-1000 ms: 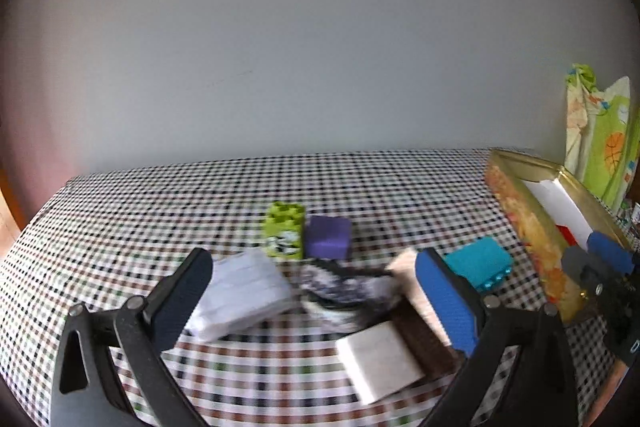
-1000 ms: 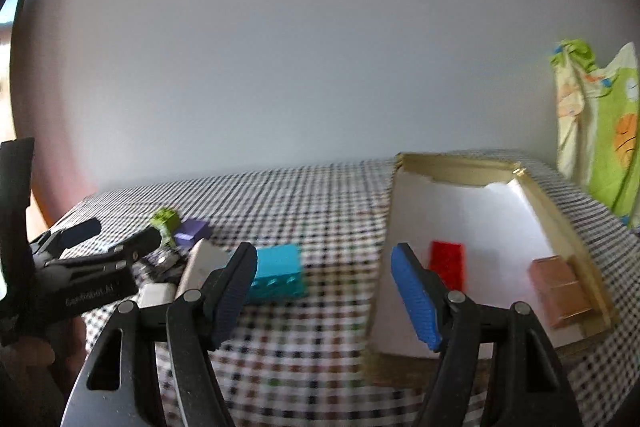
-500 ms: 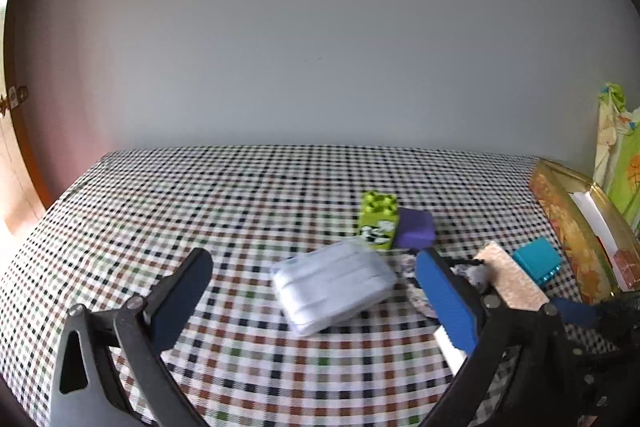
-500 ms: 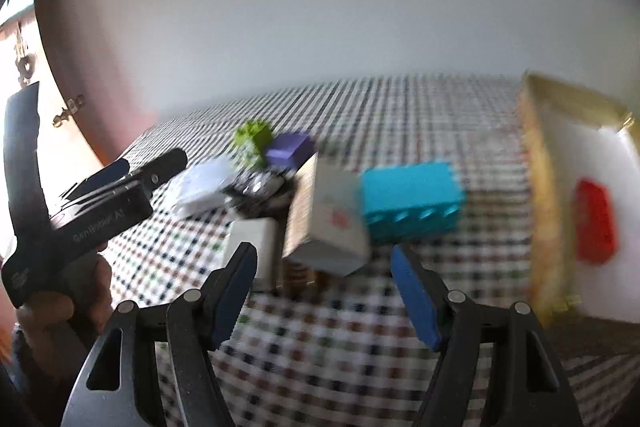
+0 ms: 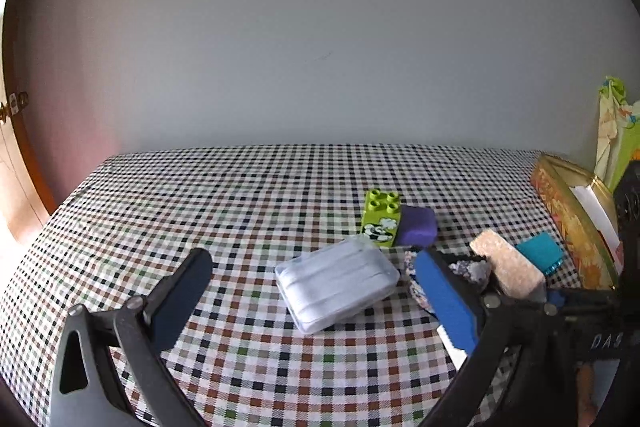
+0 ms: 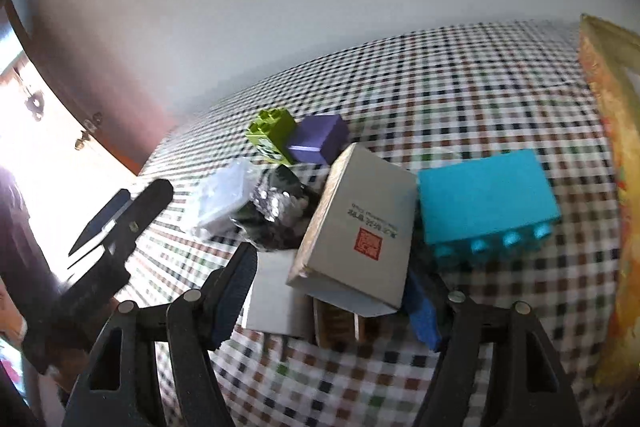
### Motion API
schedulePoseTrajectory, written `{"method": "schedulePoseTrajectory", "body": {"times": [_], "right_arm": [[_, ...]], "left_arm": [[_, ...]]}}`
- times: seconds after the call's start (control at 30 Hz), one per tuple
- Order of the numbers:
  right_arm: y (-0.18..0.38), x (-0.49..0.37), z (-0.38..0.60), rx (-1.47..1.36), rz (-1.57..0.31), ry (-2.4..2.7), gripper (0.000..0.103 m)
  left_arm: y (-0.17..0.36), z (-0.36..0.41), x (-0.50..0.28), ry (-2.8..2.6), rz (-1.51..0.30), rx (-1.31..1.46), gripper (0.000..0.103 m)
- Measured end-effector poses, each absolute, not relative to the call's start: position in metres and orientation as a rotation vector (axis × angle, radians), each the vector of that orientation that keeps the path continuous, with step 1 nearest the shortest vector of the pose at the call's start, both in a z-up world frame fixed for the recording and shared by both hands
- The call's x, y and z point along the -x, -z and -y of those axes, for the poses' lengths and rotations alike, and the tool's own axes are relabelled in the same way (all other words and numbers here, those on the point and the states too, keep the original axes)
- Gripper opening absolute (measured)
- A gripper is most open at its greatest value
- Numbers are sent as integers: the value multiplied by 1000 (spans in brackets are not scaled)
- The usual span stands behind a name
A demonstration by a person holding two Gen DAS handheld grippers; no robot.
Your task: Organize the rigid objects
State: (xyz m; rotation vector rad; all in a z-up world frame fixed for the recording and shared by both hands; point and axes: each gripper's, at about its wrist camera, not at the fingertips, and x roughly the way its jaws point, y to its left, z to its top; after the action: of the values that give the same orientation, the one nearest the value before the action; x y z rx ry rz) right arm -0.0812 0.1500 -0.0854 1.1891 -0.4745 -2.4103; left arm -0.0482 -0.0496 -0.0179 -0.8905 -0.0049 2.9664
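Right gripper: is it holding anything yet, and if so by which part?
Nothing is held. The right gripper is open, its fingers either side of the tan box without pressing it. The left gripper is open too, over the clear case.

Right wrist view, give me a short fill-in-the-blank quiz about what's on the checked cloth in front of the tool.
1. The brick right of the grey box is coloured ____.
2. The green brick touches a ____ block.
3. The grey box bears a square stamp coloured ____.
4. The right tool has its jaws ____, gripping nothing.

Missing words: teal; purple; red; open
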Motion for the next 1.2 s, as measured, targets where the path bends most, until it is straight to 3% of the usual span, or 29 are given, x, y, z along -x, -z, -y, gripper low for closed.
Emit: {"method": "schedulePoseTrajectory", "body": {"times": [0.47, 1.03, 1.2], "right_arm": [[95, 93, -174, -1209, 804, 2222, 72], [89, 97, -198, -1222, 955, 2135, 72], [85, 94, -197, -1206, 978, 2162, 79]], "left_arm": [[23, 46, 51, -2955, -33, 886, 103], [25, 44, 49, -2944, -41, 897, 103], [25, 39, 48, -2930, -50, 900, 103]]}}
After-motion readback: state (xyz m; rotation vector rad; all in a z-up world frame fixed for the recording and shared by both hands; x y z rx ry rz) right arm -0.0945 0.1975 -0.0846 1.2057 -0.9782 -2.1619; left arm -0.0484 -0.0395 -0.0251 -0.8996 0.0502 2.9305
